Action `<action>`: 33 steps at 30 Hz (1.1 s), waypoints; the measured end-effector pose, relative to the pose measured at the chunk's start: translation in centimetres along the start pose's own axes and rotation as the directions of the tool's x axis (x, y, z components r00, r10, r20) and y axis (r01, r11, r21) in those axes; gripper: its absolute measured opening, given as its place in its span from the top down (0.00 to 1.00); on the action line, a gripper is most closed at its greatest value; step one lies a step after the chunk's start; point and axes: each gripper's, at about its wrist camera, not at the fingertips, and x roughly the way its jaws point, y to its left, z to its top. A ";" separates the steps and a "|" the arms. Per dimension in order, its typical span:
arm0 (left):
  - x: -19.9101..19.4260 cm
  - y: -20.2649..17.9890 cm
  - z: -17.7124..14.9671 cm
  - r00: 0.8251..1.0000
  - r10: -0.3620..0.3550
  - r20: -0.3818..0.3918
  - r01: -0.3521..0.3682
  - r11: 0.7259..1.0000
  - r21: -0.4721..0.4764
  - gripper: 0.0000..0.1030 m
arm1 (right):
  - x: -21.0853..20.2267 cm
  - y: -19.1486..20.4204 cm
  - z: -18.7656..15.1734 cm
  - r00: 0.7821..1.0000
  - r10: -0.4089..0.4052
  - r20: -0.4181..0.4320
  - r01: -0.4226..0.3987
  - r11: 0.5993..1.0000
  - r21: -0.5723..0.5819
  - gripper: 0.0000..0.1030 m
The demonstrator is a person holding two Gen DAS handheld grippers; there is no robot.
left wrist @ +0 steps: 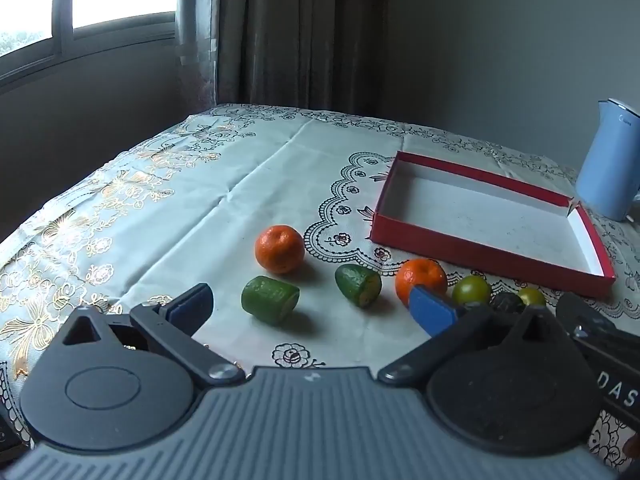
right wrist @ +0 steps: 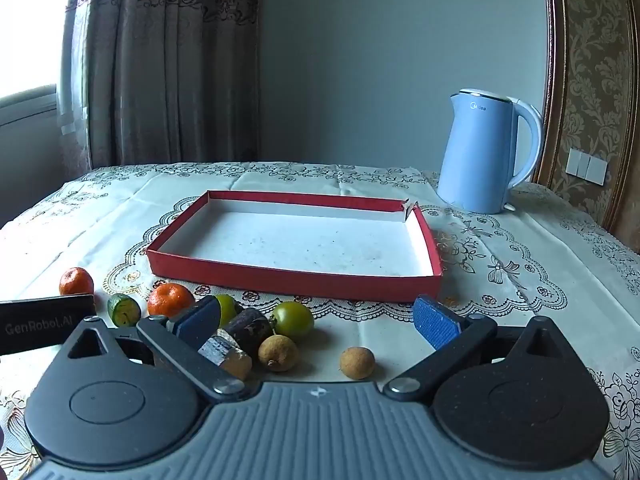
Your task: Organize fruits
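A shallow red box (left wrist: 472, 250) (right wrist: 294, 282) with a white inside stands empty on the table. In front of it lie two mandarins (left wrist: 279, 248) (left wrist: 420, 278), two green cut fruit pieces (left wrist: 270, 299) (left wrist: 359, 284), two green tomatoes (left wrist: 471, 290) (right wrist: 293, 319), two dark sugarcane pieces (right wrist: 248, 328) (right wrist: 226, 354) and two brown longans (right wrist: 277, 353) (right wrist: 357, 363). My left gripper (left wrist: 312, 306) is open and empty above the green pieces. My right gripper (right wrist: 316, 324) is open and empty above the longans and tomato.
A light blue electric kettle (right wrist: 482, 152) (left wrist: 608, 160) stands at the back right behind the box. The table has a patterned white cloth (left wrist: 180, 208). Curtains and a window are behind the table. The left gripper's body (right wrist: 44, 326) shows at the right wrist view's left edge.
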 end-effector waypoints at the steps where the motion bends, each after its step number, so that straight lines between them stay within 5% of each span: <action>1: 0.2 -0.1 -0.1 1.000 0.000 0.002 0.000 1.000 0.000 0.00 | -0.1 -0.2 -0.1 1.000 -0.005 0.008 0.005 1.000 0.005 0.00; 8: 2.5 -0.4 -0.4 1.000 -0.003 -0.023 0.004 0.999 0.032 0.00 | 0.4 -2.0 -0.2 0.999 -0.026 0.024 0.025 0.999 0.047 0.00; 12: 4.0 0.0 -0.6 0.999 0.029 -0.015 -0.029 0.999 0.017 0.00 | 0.5 -2.9 -0.6 0.992 -0.066 0.110 0.059 0.996 0.059 0.00; 17: 5.3 0.7 -0.6 0.999 0.040 0.031 -0.039 0.999 -0.021 0.00 | -0.5 -3.7 -2.1 0.939 -0.127 0.320 0.097 0.989 0.107 0.00; 21: 5.5 0.8 -0.4 0.999 0.026 0.046 -0.024 0.999 -0.048 0.00 | -0.8 -4.5 -2.9 0.897 -0.174 0.405 0.115 0.979 0.166 0.00; 33: 4.9 -0.1 -1.3 0.986 0.064 0.156 -0.062 0.998 -0.020 0.00 | -0.7 -4.2 -4.5 0.868 -0.196 0.457 0.144 0.979 0.145 0.00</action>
